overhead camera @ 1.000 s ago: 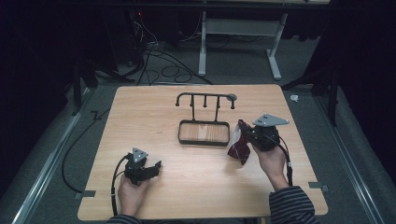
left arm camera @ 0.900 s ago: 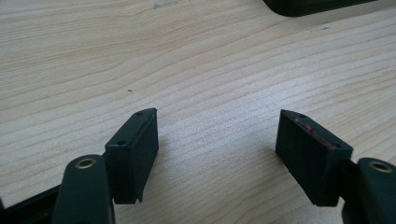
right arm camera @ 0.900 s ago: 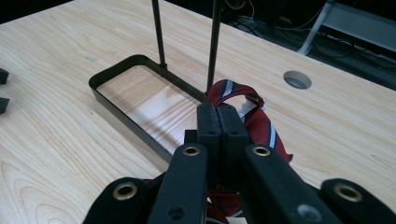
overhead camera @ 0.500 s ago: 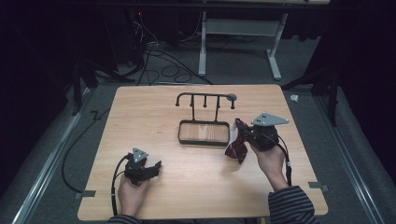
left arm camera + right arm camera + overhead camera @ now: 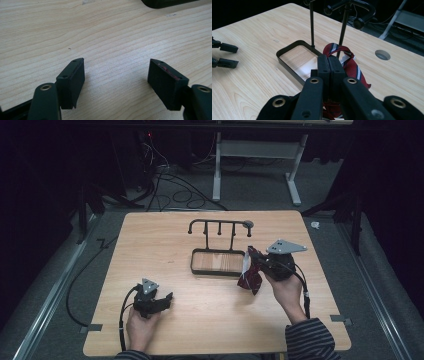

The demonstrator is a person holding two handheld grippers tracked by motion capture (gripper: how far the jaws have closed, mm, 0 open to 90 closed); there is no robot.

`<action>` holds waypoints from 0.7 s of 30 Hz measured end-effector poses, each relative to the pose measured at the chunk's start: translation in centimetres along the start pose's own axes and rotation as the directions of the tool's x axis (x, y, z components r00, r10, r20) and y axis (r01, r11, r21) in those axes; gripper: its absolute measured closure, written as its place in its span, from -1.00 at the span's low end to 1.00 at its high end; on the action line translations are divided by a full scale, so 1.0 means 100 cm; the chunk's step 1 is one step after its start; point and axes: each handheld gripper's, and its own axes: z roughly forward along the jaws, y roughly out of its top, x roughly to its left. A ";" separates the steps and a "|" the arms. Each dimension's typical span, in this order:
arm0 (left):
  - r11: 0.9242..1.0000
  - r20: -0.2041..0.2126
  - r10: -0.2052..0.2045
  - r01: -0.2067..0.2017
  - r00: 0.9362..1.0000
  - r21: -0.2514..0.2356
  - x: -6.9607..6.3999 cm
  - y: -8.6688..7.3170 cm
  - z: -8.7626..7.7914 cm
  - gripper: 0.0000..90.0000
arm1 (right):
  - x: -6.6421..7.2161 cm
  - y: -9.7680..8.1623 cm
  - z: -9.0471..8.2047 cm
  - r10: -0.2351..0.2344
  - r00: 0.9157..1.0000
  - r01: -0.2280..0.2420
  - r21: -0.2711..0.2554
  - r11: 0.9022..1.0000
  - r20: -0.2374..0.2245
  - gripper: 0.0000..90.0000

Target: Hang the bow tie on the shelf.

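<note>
While the right gripper clamps the striped tie near the table's right edge, hanging it on the rack comes next; the left gripper rests open.

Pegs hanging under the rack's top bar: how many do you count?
3, hanging along the rack's top bar above its tray base, between the two curled ends; from the right gripper view only part of the bar shows, so trust the high view.

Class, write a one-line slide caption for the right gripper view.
Right tool shut on a striped red tie beside a black rack.
</note>
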 end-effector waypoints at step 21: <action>1.000 0.000 0.001 -0.001 1.000 0.000 0.000 0.000 0.000 -0.32 | 0.008 0.017 0.006 -0.024 0.999 0.023 -0.014 1.000 -0.045 1.00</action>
